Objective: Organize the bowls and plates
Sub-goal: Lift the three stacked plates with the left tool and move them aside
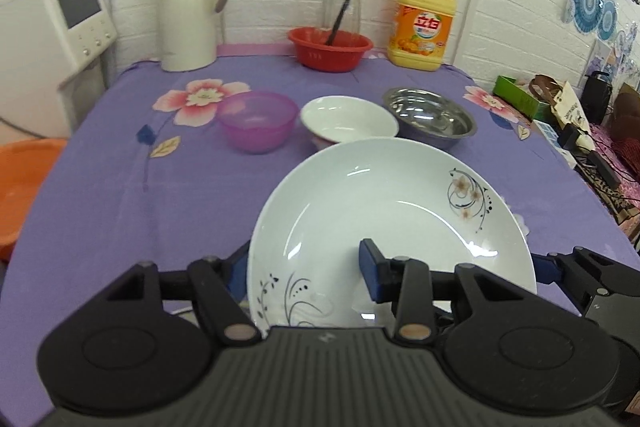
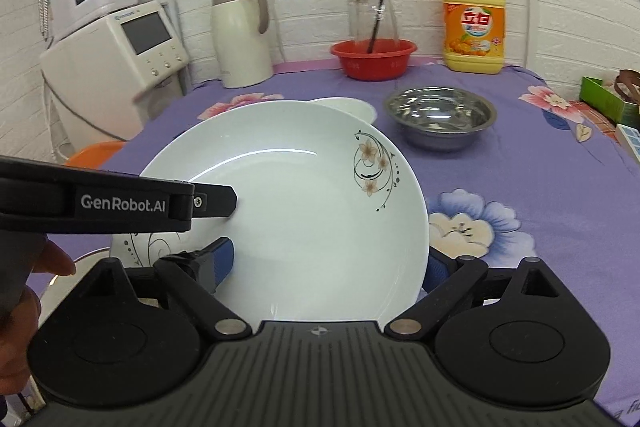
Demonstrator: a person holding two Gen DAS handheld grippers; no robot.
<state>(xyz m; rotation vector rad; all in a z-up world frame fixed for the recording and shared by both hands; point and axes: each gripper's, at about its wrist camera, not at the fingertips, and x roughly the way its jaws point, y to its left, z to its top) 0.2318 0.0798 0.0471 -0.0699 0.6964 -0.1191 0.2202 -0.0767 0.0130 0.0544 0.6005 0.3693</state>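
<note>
The left tongs (image 1: pixel 306 273) are clenched narrowly on the near-left rim of the white flowered plate (image 1: pixel 384 203), one blue pad above, one beneath. The right tongs (image 2: pixel 328 263) grasp the same plate's right edge, which sits between their pads. The plate hangs tilted above the purple counter (image 1: pixel 120 187), before the white bowl (image 1: pixel 348 119).

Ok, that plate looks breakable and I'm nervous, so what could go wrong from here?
The glossy plate is held tilted, with the left gripper and right gripper at its near rim only; uneven hand movement could twist it loose. Its far rim is close to the white bowl, so it might clip that.
</note>
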